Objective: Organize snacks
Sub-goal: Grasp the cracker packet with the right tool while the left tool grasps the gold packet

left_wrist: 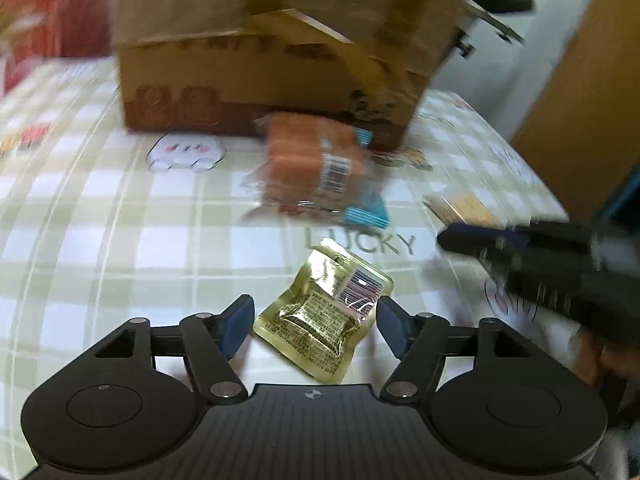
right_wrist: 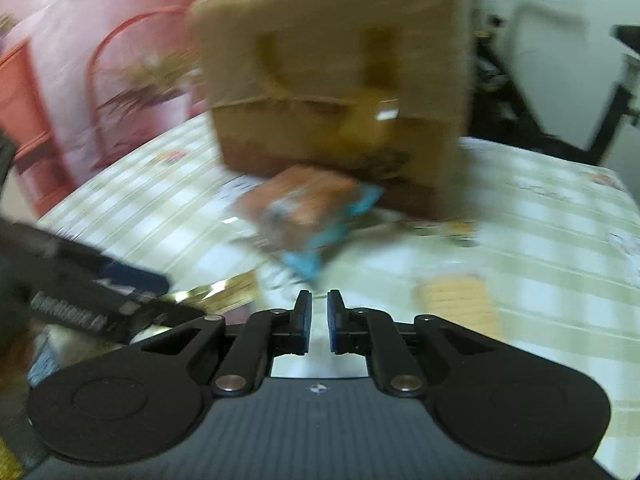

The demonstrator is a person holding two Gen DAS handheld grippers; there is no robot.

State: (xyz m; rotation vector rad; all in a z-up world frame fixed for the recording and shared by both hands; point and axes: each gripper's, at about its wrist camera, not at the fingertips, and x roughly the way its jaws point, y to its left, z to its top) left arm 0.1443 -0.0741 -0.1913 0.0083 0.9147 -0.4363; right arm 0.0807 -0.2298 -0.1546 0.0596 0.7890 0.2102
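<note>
My left gripper (left_wrist: 316,326) has its jaws spread, the yellow snack pouch (left_wrist: 326,316) lying loose between them on the checked bench (left_wrist: 100,208) at lower centre. My right gripper (right_wrist: 316,320) keeps its jaws closed on nothing. An orange snack pack (left_wrist: 312,164) lies mid-frame before the cardboard box (left_wrist: 264,60).

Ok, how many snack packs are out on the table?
3: a yellow pouch between the left gripper's fingers, a sausage pack by the box, a cracker pack right. Others may be hidden.

left claw (left_wrist: 316,326): black, blue pads | right claw (right_wrist: 316,320): same, silver rivets
</note>
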